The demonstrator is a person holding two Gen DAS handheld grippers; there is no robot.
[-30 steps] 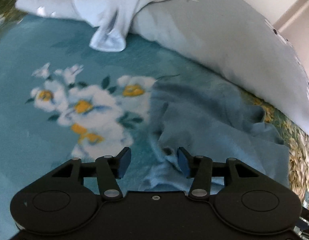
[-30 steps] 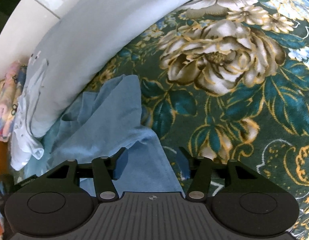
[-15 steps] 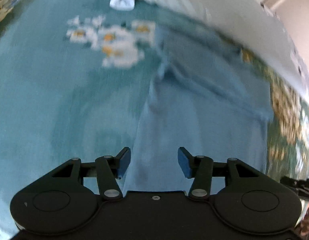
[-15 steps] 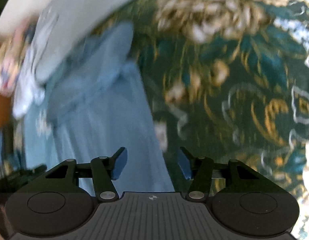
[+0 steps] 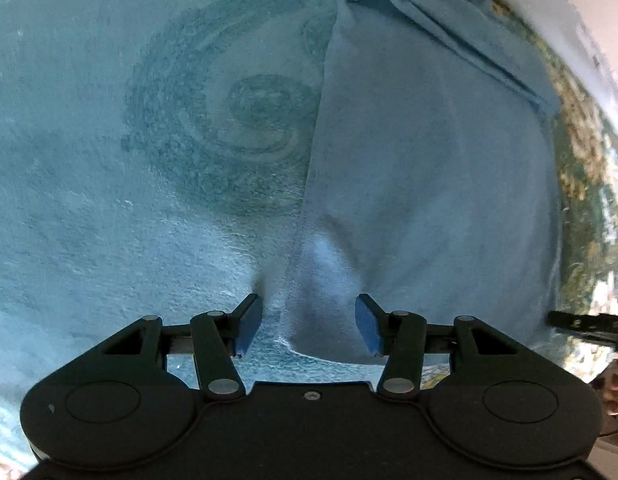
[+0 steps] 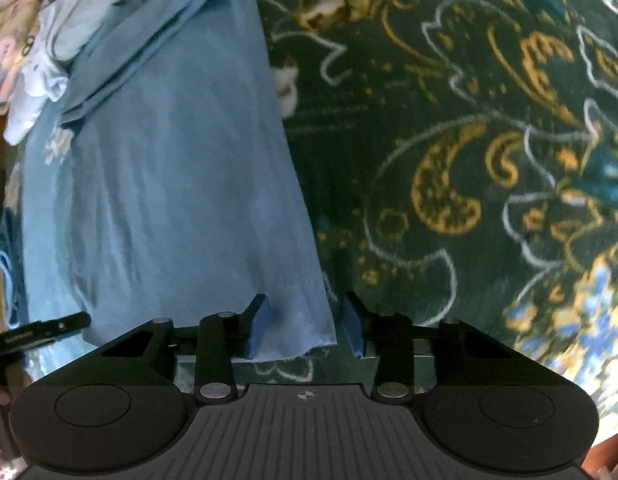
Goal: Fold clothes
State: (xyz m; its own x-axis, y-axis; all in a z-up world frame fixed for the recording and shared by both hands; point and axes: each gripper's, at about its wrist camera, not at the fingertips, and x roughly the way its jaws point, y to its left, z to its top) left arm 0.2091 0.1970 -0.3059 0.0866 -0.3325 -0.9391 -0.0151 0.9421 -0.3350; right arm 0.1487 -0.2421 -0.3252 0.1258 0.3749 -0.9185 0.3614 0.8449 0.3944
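Spread long across the bed [image 6: 449, 128], the blue garment [image 6: 181, 184] now lies nearly flat, no longer bunched by the pillow. We have both hands at its near hem: our left gripper [image 5: 307, 326] open over one corner, our right gripper [image 6: 305, 326] closing its jaws on the other, ready to fold.

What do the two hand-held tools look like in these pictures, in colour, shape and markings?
Both are black with two hinged fingers, silver pivot pins and blue pads. The left tool has a smooth body with two round recesses and one small centre screw. The right tool has a ribbed grey-black body with a small round cross mark at its centre. No cables or sleeves are visible.
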